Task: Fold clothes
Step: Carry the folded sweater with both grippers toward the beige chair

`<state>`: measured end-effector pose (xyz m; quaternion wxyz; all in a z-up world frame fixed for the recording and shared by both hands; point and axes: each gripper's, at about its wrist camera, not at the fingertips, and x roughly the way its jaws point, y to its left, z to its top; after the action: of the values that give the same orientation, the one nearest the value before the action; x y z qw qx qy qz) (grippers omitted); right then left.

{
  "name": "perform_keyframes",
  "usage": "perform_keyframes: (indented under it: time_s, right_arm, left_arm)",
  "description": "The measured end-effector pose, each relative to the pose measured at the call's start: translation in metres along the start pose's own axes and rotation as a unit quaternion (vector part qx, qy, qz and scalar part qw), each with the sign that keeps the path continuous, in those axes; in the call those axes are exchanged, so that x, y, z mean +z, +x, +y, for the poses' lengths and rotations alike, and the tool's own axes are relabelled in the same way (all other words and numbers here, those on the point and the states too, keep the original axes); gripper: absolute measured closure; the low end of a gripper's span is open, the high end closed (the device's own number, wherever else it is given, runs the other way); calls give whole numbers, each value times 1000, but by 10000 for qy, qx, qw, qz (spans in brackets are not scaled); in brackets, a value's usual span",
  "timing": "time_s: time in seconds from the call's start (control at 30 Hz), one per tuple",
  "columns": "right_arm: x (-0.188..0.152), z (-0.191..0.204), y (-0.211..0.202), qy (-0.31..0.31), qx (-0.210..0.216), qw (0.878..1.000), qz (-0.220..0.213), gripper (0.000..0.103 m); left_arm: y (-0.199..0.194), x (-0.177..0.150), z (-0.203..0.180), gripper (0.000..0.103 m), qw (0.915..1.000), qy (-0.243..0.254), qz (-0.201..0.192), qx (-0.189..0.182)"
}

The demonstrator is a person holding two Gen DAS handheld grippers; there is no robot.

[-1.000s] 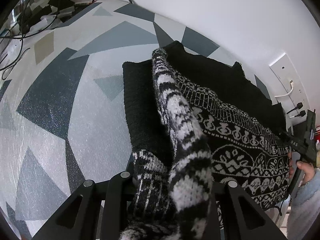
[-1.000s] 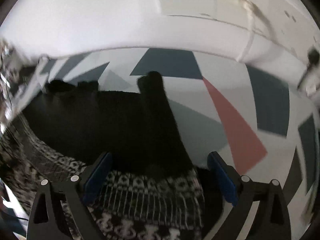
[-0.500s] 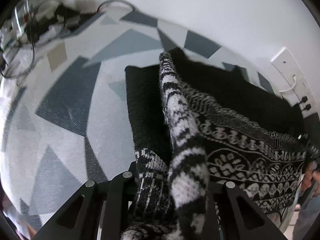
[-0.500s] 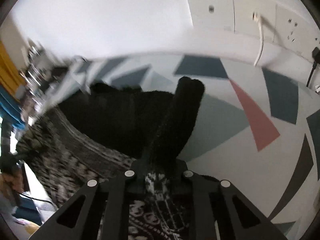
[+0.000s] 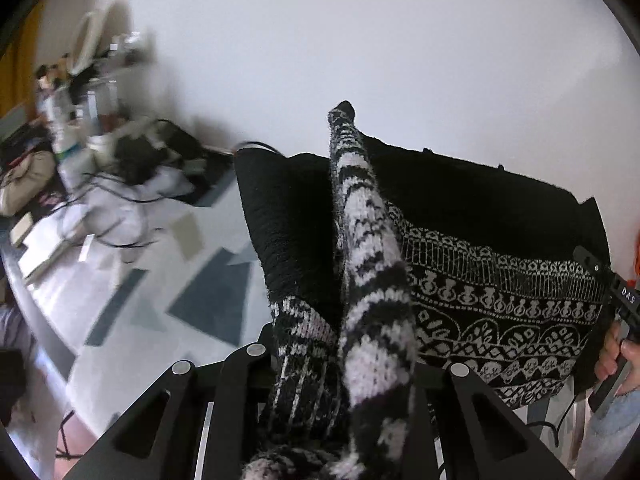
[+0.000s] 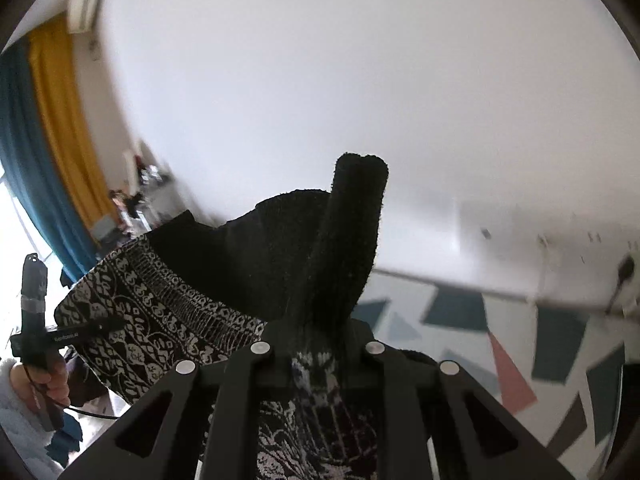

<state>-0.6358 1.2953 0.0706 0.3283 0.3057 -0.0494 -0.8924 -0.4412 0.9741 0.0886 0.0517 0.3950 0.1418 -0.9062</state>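
Note:
A black knit sweater (image 5: 496,280) with white patterned bands hangs in the air, stretched between both grippers. My left gripper (image 5: 340,364) is shut on a bunched black-and-white striped corner of it, which stands up between the jaws. In the right wrist view the same sweater (image 6: 224,276) sags to the left, and my right gripper (image 6: 320,350) is shut on another corner, with a plain black fold sticking up. Each view shows the other gripper held by a hand at its edge: the right one (image 5: 612,300) and the left one (image 6: 36,320).
Below lies a white surface (image 5: 192,280) with grey, blue and pink geometric patches. Cables and clutter (image 5: 132,160) pile at its far left. A white wall (image 6: 320,80) with sockets (image 6: 624,268) stands behind. Blue and yellow curtains (image 6: 52,152) hang at the left.
The right gripper closed on the sweater's corner. Both grippers then rose and tilted up, lifting the sweater off the patterned surface so it now hangs against the wall.

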Motion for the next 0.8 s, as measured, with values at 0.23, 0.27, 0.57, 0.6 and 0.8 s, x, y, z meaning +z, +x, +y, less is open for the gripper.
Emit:
perform_keyframes:
  time_s: [0.23,0.27,0.57,0.6,0.8]
  right_arm:
    - [6,89,34,-661,689,9951,260,90]
    - [6,110,42,-743,778,9937,324,90]
    - [2,318,100,-1473,1464,9751,775,90]
    - [-1,348,104,-1575,1530,9724,790,90]
    - [-26,494,135,-1783,2097,9573,882,90]
  left_arm:
    - [-53,-31,87,85,9950,-744,-42,667]
    - [-63,-37,104,85,9936,-834,-62,754]
    - [-163,-86,279,85,9780,-1501,-401,1394]
    - [-174,-92,300,85,9757,-1563,-438,1473]
    - [-242,-123,401,85,9566,-2033,-639,1986]
